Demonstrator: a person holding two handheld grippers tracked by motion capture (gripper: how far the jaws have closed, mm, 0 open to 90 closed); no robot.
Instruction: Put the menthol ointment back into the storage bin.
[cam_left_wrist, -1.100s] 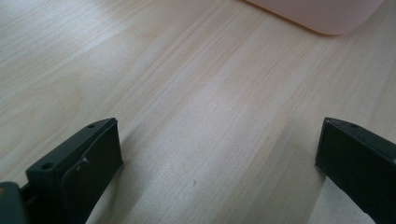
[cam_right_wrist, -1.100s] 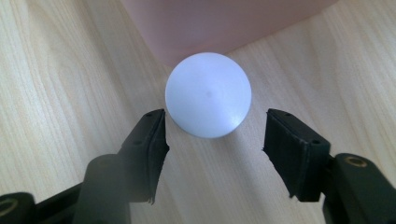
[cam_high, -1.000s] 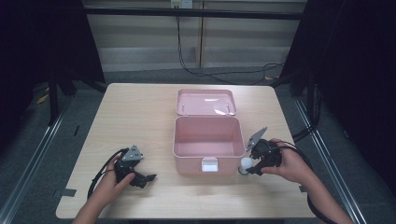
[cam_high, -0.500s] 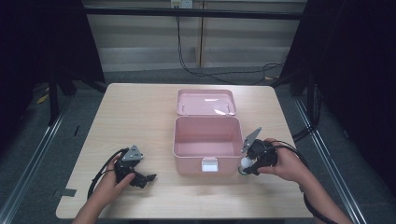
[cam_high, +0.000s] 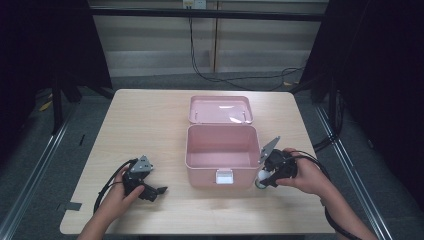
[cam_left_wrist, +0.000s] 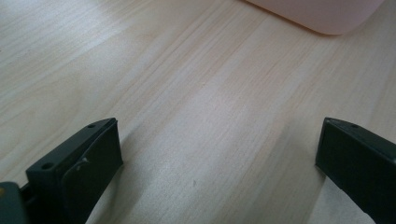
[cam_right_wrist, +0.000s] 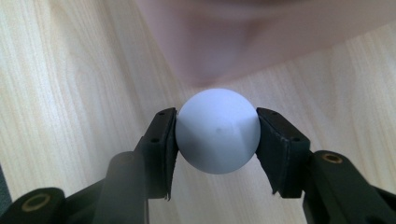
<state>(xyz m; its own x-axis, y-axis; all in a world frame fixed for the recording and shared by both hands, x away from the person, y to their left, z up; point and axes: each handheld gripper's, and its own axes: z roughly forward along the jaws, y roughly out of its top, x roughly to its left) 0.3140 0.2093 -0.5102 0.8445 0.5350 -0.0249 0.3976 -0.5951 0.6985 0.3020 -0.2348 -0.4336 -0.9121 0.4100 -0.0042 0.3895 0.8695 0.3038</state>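
The pink box (cam_high: 222, 150) sits open mid-table; my right gripper (cam_high: 267, 176) clamps the white ball (cam_right_wrist: 217, 130) beside its front corner — smooth, pinched at 2 points, it could squirt free. My left gripper (cam_high: 150, 190) rests apart — idle.

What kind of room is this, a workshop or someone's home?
Probably a lab or recording station, not a home. A bare wooden table stands between dark curtains, with cables trailing over the floor behind. A person holds a handheld tool in each hand; the right tool grips a white ball beside an open pink box.
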